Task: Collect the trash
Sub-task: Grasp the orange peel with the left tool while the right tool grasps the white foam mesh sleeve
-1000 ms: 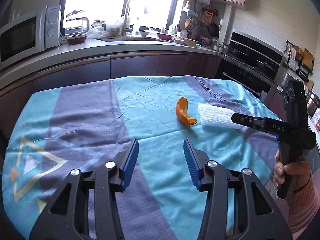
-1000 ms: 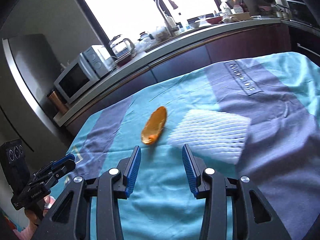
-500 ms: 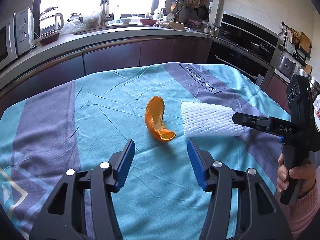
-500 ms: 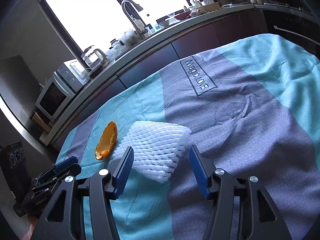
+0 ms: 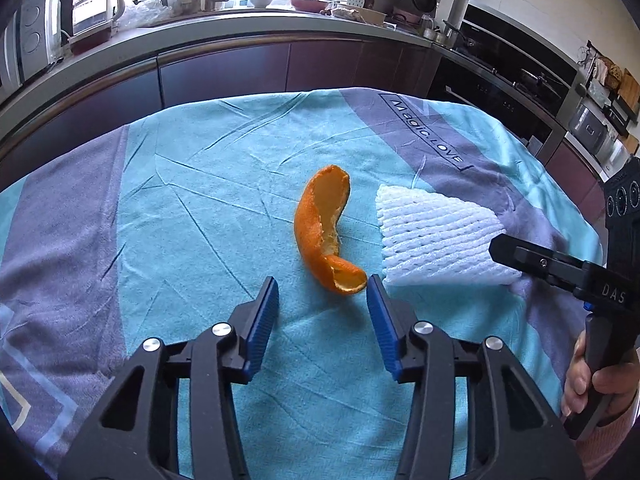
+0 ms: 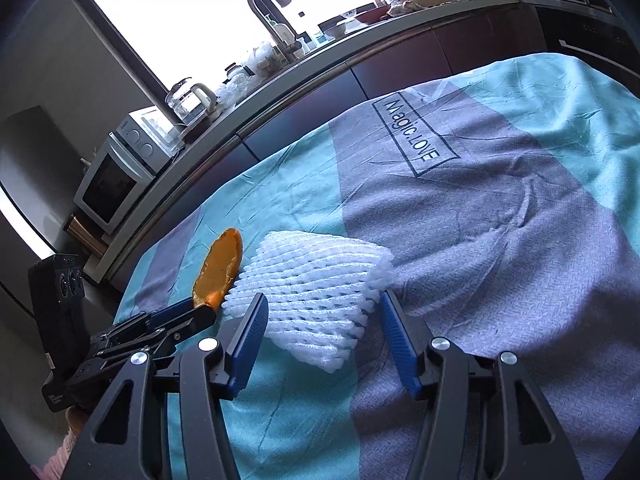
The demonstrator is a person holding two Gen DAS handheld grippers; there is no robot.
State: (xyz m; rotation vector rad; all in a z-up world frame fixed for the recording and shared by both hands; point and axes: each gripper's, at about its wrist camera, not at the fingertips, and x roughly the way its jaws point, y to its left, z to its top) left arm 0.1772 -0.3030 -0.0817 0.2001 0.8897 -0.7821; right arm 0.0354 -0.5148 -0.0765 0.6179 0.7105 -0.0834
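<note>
A kitchen is shown, lit by daylight from a wide window (image 6: 224, 28) behind the curved worktop (image 5: 224, 34). Dark cabinet fronts (image 5: 224, 72) are set beneath it. A microwave (image 6: 116, 172), a glass kettle (image 6: 192, 100) and a tall tap (image 6: 266, 4) are seen there; built-in ovens (image 5: 516, 80) are fitted opposite.

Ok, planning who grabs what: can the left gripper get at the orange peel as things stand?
Probably yes. The left gripper is open with the near end of the orange peel just ahead of its fingertips, only bare cloth between. The foam net lies beside the peel, not across the approach.
</note>
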